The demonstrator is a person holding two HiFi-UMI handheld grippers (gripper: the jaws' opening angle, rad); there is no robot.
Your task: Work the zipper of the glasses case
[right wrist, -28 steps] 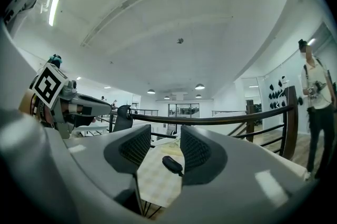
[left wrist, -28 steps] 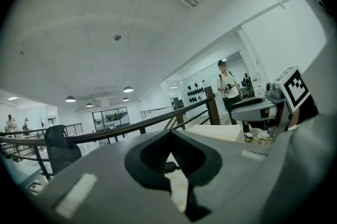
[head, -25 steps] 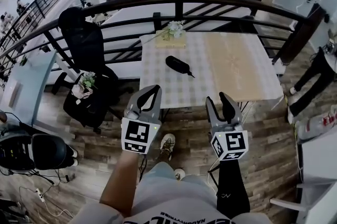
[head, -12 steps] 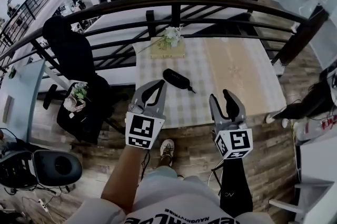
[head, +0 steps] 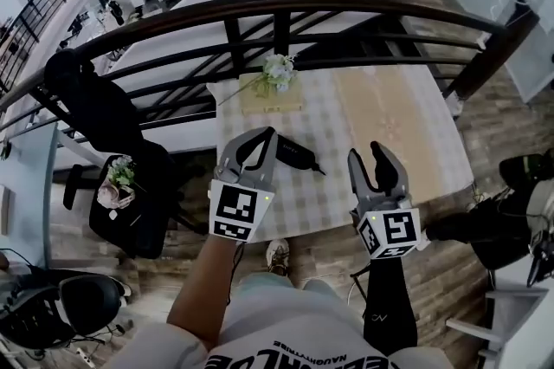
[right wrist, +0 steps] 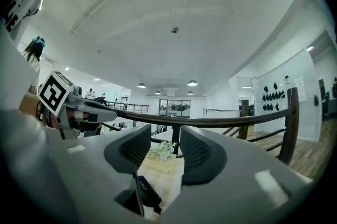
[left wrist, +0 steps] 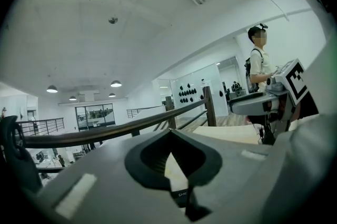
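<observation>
The black glasses case (head: 297, 155) lies on the checked tablecloth of the table (head: 389, 116), near its front edge. My left gripper (head: 262, 138) is held up in front of the case's left end and covers part of it in the head view; its jaw tips meet, with nothing between them. My right gripper (head: 369, 158) hangs to the right of the case and short of the table, jaws apart and empty. Between the right jaws, the right gripper view shows the case (right wrist: 148, 192) low down. The left gripper view shows a bit of the case (left wrist: 181, 194) under its jaws.
A bunch of pale flowers (head: 277, 71) lies on a wooden board (head: 270, 94) at the table's back. A dark railing (head: 277, 5) runs behind the table. A black office chair (head: 95, 112) stands to the left, with wood floor below.
The view has closed in on the table. Both grippers now sit nearer the case, and the left one overlaps its left end. Jaw positions look unchanged.
</observation>
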